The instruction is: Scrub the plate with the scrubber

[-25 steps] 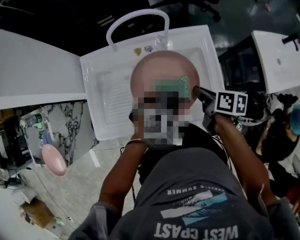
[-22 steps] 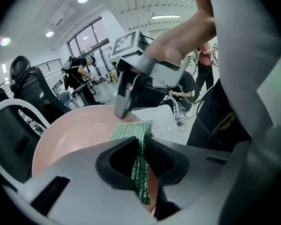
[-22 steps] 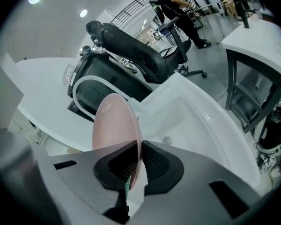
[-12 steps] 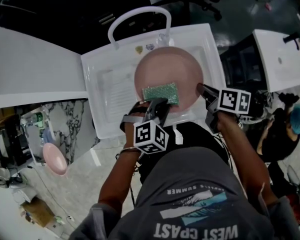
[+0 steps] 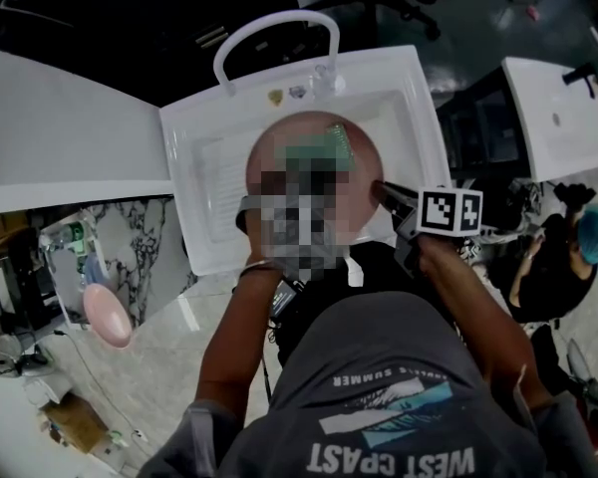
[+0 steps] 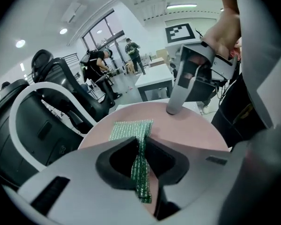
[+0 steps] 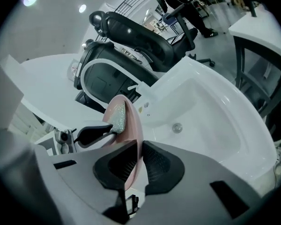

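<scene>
Scrubbing looks midway: the left gripper (image 6: 141, 143) pinches the green scrubber (image 6: 130, 129) in its jaws, flat against the pink plate (image 6: 192, 132) over the sink (image 5: 207, 172). The right gripper (image 7: 140, 150) clamps the plate's rim, its jaws just eased slightly; what dirt remains cannot be judged.

The plate (image 5: 365, 159) sits over the sink (image 5: 207, 172) basin, right of centre. The scrubber (image 5: 321, 147) lies on the plate's far half. The left tongs (image 6: 141, 146) grip the scrubber from the near side. The right tongs (image 5: 381, 187) clamp the plate's right rim. The table (image 5: 70, 137) adjoins the sink's left side.
</scene>
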Tool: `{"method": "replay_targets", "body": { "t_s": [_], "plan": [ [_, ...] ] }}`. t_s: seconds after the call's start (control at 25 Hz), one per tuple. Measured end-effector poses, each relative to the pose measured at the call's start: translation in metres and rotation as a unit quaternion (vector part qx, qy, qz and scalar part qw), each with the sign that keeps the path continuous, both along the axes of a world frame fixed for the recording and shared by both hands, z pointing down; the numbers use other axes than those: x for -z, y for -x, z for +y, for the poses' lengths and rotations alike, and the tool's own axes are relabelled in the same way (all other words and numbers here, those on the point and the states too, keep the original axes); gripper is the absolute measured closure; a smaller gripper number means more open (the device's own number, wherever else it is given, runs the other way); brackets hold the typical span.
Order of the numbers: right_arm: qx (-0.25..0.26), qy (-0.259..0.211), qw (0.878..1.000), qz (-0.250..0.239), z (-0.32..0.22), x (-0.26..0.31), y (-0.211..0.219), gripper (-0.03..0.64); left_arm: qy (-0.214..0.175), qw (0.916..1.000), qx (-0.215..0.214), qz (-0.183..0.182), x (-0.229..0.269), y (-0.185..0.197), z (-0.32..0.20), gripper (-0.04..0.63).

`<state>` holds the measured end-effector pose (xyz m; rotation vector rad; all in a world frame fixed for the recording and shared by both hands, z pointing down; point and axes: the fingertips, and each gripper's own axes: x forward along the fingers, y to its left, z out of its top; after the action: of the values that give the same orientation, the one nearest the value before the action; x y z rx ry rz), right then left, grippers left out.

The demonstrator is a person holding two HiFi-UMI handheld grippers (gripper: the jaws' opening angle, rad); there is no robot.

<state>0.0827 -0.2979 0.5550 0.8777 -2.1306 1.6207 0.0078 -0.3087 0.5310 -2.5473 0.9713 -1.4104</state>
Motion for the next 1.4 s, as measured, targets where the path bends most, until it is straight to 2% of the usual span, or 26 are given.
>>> {"method": "replay_targets", "body": {
  "t_s": [0.24,0.4,0.52,0.92,1.28,1.4],
  "plan": [
    [-0.03,-0.012,0.999,0.01,-0.023,0.003,-0.025,0.561,0.046,0.9955,-0.081,0.017,-0.014,-0.05,0.034,0.538],
    [-0.058,-0.022,0.998,0.012,-0.039,0.006,-0.041,0.561,0.062,0.9922,-0.105,0.027,-0.02,-0.067,0.059,0.54],
    [-0.063,-0.027,0.998,0.015,-0.045,0.007,-0.046,0.561,0.051,0.9937,-0.095,0.03,-0.019,-0.062,0.064,0.541],
    [-0.068,-0.023,0.997,0.011,-0.054,0.004,-0.048,0.569,-0.021,0.9984,-0.037,0.037,0.016,-0.029,0.051,0.546],
    [-0.072,-0.004,0.997,0.019,-0.049,-0.007,-0.045,0.572,-0.099,0.9939,0.015,0.047,0.063,0.015,0.053,0.546],
    [-0.073,0.008,0.997,0.018,-0.049,-0.014,-0.04,0.572,-0.113,0.992,0.034,0.044,0.071,0.031,0.058,0.546]
  ]
}}
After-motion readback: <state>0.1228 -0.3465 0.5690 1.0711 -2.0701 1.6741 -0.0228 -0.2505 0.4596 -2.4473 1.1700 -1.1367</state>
